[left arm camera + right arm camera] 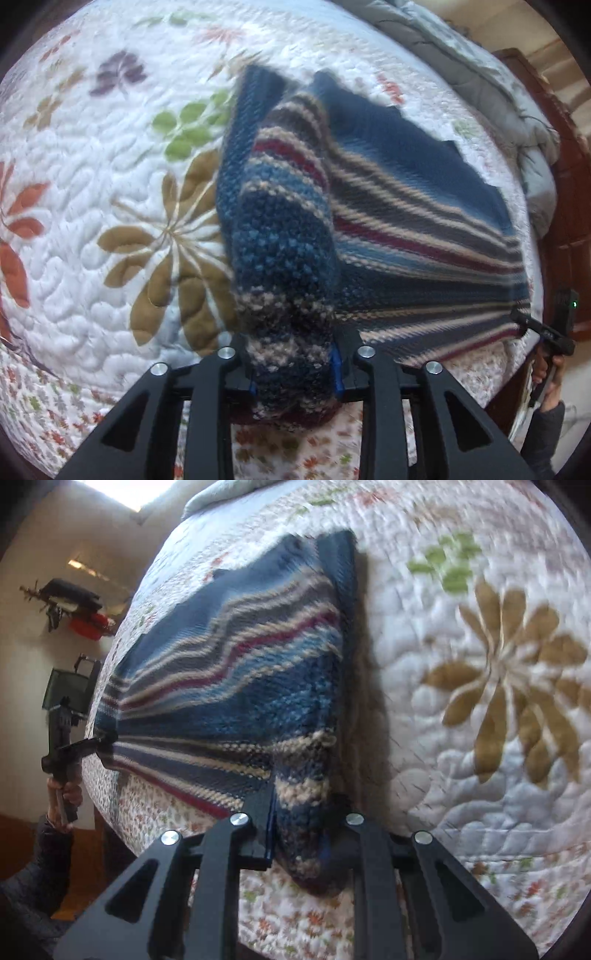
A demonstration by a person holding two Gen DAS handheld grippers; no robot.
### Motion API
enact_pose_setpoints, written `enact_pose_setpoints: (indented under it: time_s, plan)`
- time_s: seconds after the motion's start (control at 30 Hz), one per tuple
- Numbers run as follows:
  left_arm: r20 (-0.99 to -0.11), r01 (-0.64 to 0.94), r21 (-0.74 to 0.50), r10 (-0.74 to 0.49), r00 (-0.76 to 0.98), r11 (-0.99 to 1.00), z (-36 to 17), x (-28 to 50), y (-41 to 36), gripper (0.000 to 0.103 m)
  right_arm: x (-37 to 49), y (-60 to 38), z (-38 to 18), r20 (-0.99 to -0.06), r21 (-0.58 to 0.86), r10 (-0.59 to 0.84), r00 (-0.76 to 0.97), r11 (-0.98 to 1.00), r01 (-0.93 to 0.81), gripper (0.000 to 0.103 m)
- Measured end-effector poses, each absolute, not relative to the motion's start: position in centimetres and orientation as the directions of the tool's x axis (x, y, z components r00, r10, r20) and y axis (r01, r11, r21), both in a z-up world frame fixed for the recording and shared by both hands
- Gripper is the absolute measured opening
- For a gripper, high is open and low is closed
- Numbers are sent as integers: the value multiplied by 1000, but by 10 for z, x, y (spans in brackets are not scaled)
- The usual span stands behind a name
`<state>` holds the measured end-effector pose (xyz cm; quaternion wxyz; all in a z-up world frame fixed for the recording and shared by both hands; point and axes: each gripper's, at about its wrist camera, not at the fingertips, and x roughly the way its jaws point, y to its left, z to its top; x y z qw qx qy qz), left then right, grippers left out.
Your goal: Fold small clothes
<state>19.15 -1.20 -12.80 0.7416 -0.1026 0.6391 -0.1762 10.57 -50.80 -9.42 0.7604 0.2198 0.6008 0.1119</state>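
A small knitted garment with blue, cream and dark red stripes [406,206] lies on a quilted floral bedspread [110,184]. My left gripper [295,365] is shut on one bottom corner of it, which bunches between the fingers. My right gripper [303,834] is shut on the other bottom corner of the garment [229,679]. The hem is stretched taut between the two grippers. Each gripper shows in the other's view: the right one at the far right [522,323], the left one at the far left [105,738].
A grey duvet [498,92] is heaped at the head of the bed by a dark wooden frame [569,221]. The bed's edge runs under the grippers. A wall shelf with a red bag [88,624] is in the room beyond.
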Motion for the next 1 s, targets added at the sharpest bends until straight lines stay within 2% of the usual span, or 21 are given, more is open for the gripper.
enact_pose_setpoints:
  time_s: [0.07, 0.2, 0.27, 0.37, 0.5, 0.63, 0.8, 1.0]
  plan:
    - [-912, 118, -380, -393, 116, 917, -138, 193, -15, 35, 105, -510, -105, -860, 480, 441, 256, 870, 113, 21]
    - [-918, 145, -353, -372, 136, 925, -137, 189, -25, 38, 101, -512, -103, -854, 490, 450, 262, 865, 112, 25]
    - [-929, 160, -321, -343, 141, 933, -131, 188, -29, 45, 101, -514, -96, -852, 493, 454, 260, 863, 111, 39]
    - [-950, 163, -219, -248, 188, 962, -110, 189, -28, 55, 99, -517, -74, -880, 417, 376, 289, 904, 92, 53]
    - [-923, 152, -146, -190, 335, 978, -66, 197, -16, 55, 113, -524, -39, -869, 385, 339, 360, 921, 61, 54]
    - [-909, 197, -170, -231, 346, 966, -50, 241, -42, 57, 172, -516, -21, -863, 363, 324, 388, 931, 31, 55]
    - [-928, 259, -125, -205, 311, 958, -74, 298, -84, 57, 237, -505, -31, -863, 365, 332, 381, 931, 15, 55]
    - [-937, 268, -175, -244, 249, 947, -109, 332, -108, 57, 284, -494, -66, -898, 328, 309, 314, 945, 11, 55]
